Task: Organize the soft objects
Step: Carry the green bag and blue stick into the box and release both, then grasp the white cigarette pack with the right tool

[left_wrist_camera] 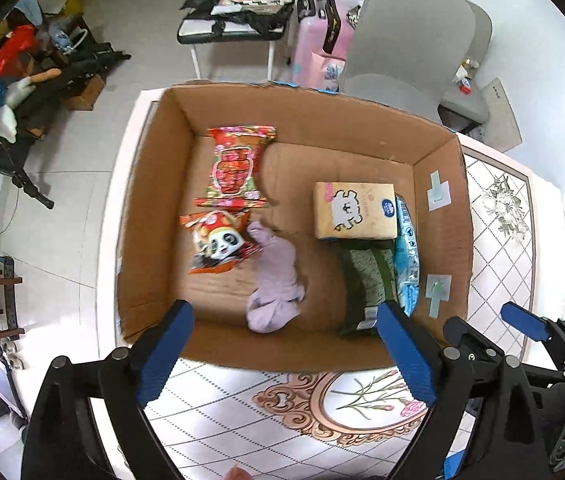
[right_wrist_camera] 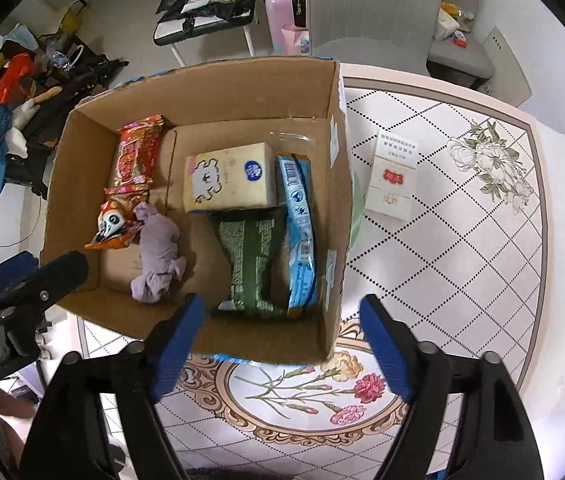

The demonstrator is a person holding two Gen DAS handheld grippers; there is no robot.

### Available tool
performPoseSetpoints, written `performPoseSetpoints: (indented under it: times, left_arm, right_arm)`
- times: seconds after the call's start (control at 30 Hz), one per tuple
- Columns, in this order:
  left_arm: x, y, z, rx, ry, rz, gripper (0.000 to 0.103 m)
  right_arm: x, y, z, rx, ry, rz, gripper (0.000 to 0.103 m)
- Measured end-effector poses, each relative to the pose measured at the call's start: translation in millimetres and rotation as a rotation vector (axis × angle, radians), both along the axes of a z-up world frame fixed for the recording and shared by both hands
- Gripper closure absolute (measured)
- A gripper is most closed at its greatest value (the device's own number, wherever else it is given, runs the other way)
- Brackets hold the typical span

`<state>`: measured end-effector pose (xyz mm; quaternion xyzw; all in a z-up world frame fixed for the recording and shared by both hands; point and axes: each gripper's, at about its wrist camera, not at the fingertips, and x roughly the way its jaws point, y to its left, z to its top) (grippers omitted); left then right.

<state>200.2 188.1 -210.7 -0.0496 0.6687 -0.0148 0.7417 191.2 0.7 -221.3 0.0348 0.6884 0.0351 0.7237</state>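
Note:
An open cardboard box [left_wrist_camera: 444, 208] [right_wrist_camera: 242, 80] stands on the patterned table. Inside lie a red snack bag [left_wrist_camera: 238, 166] [right_wrist_camera: 136, 152], a panda snack bag [left_wrist_camera: 220, 244] [right_wrist_camera: 112, 226], a lilac cloth [left_wrist_camera: 276, 284] [right_wrist_camera: 158, 252], a tissue pack [left_wrist_camera: 356, 210] [right_wrist_camera: 230, 178], a green packet [left_wrist_camera: 368, 276] [right_wrist_camera: 250, 256] and a blue packet [left_wrist_camera: 407, 256] [right_wrist_camera: 300, 232]. My left gripper [left_wrist_camera: 286, 326] is open and empty above the box's near wall. My right gripper [right_wrist_camera: 282, 316] is open and empty above the box's near right corner.
A white and red carton [right_wrist_camera: 392, 176] lies on the table [right_wrist_camera: 462, 260] right of the box. Grey chairs [left_wrist_camera: 406, 40] stand behind the table. A small table with clutter [left_wrist_camera: 238, 12] and a pink case [left_wrist_camera: 314, 48] stand on the floor beyond.

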Motion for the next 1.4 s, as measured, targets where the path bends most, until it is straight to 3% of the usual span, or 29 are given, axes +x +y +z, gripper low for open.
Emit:
performPoseSetpoints:
  times: [0.13, 0.53, 0.77, 0.93, 1.07, 1.2, 1.4]
  left_arm:
    - [-14.5, 8.0, 9.3, -0.036, -0.021, 0.010, 0.009]
    - [-50.5, 13.1, 49.8, 0.100, -0.170, -0.029, 0.009]
    - [-56.8, 6.8, 56.5, 0.116, -0.186, -0.036, 0.009]
    - [-43.9, -10.7, 66.5, 0.105, -0.199, -0.036, 0.009]
    - [-22.3, -34.9, 63.9, 0.129, -0.212, -0.051, 0.009]
    - [11.8, -57.9, 40.9, 0.144, -0.182, -0.042, 0.009]
    - [56.7, -88.8, -9.8, 0.202, -0.104, -0.050, 0.009]
  right_arm:
    - [-14.7, 6.3, 8.8, -0.011, -0.023, -0.005, 0.008]
    - [-59.4, 12.1, 38.9, -0.020, -0.112, -0.048, 0.006]
    - [-66.6, 7.5, 55.6, 0.001, -0.144, -0.050, 0.006]
    - [-58.6, -20.1, 68.0, 0.034, -0.171, -0.100, 0.006]
    - [-38.2, -78.3, 74.0, 0.048, -0.193, -0.228, 0.006]
    - [2.6, -136.5, 44.7, 0.055, -0.134, -0.332, 0.006]
    - [71.1, -172.7, -40.9, 0.129, 0.017, -0.403, 0.007]
